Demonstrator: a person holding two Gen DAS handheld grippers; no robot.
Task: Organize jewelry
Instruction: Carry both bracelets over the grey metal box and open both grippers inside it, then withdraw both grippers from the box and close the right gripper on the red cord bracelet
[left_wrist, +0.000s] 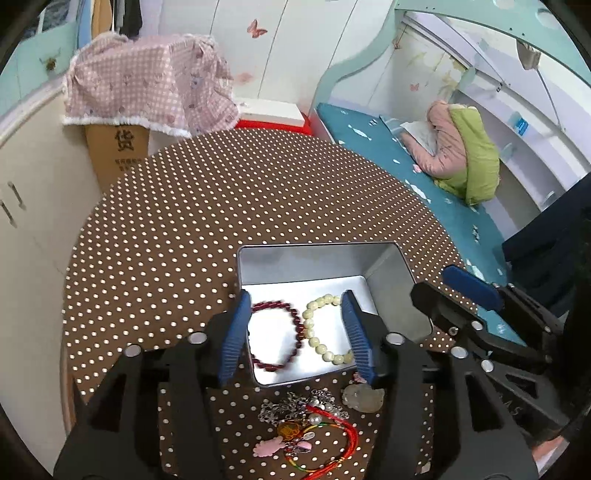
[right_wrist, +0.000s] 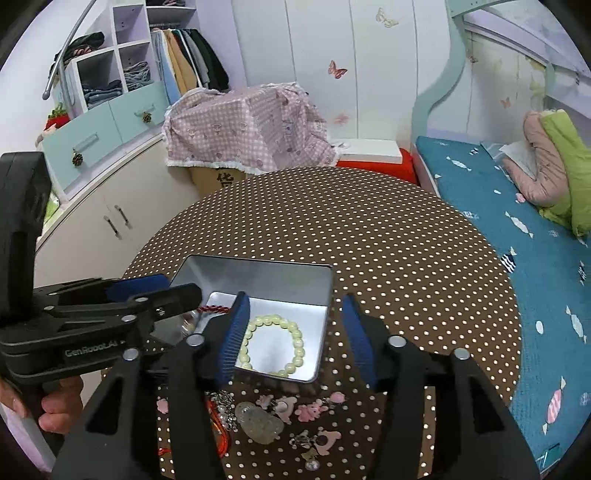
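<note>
Left gripper (left_wrist: 295, 332) is hovering with jaws apart and empty over the metal tin (left_wrist: 388, 280) | left view is showing a dark red bead bracelet (left_wrist: 275, 338) and cream bead bracelet (left_wrist: 327, 328) lying inside | right gripper (right_wrist: 291, 339) is gaping, empty | right view is hiding most of the red one, showing a clear carved pendant (right_wrist: 260, 424) and pink charms (right_wrist: 308, 411) on the polka-dot table (right_wrist: 369, 240).

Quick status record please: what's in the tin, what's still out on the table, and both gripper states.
tin: open, on the dotted table
in tin: red bead bracelet, cream bead bracelet
still out: clear carved pendant, red cord bracelet, pink charms, near edge in front of tin
left gripper: open, empty, over tin
right gripper: open, empty
</note>
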